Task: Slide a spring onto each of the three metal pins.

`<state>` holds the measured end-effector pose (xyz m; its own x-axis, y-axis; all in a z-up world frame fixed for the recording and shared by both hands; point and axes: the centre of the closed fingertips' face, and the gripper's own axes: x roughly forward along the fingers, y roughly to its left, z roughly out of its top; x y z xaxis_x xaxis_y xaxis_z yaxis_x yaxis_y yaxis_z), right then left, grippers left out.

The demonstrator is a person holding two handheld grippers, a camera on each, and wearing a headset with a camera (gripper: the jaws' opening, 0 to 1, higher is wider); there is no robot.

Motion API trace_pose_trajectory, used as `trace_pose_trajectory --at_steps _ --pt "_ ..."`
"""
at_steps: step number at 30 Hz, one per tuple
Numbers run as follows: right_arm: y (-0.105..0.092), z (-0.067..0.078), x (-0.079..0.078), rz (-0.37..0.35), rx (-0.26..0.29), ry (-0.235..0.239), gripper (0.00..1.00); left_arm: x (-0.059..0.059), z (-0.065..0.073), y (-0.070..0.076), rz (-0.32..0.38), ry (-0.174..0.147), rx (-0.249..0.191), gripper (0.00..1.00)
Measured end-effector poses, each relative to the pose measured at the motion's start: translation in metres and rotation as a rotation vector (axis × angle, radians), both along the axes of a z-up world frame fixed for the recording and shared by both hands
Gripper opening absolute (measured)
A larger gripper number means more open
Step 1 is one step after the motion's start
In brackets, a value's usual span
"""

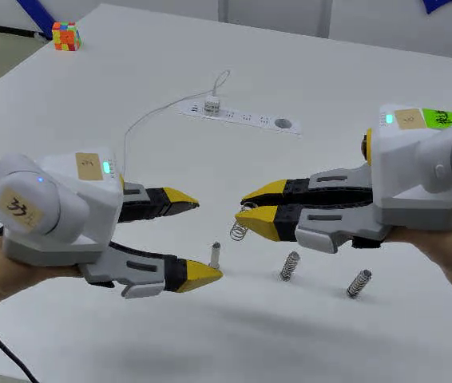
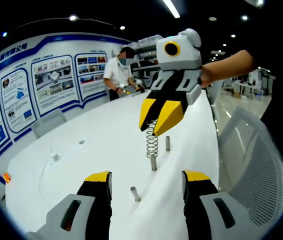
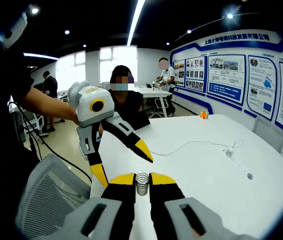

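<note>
Right gripper [image 1: 246, 209] fingers clamped on small coiled steel spring [image 1: 239, 230], hanging near short upright metal pin [image 1: 216, 254] on white surface [image 1: 170, 159] — left gripper [image 1: 208, 238] fingers apart, pin just ahead. Risk: spring hangs crooked, snags pin top, knocks it over.

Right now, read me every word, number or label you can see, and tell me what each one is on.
"33", handwritten: on the tan sticker at the left gripper's rear.
On that gripper too, a second tan sticker: too faint to read.
On the right gripper, tan label and green label: scribbles, unreadable.
On the table, white strip: marks too small.
Across the room, wall posters: Chinese text, too blurred to read.
</note>
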<state>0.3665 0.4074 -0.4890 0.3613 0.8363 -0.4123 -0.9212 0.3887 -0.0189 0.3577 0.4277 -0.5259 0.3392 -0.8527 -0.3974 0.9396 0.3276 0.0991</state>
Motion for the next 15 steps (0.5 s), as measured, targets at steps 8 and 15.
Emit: trace_pose_trajectory --at_steps 8,15 --pt "-0.006 -0.011 0.019 -0.041 -0.019 0.009 0.1 0.006 -0.001 0.011 0.054 0.014 -0.002 0.78" --pt "-0.002 -0.023 0.034 -0.071 -0.03 0.015 0.11 0.014 -0.008 0.02 0.106 0.036 0.003 0.96"
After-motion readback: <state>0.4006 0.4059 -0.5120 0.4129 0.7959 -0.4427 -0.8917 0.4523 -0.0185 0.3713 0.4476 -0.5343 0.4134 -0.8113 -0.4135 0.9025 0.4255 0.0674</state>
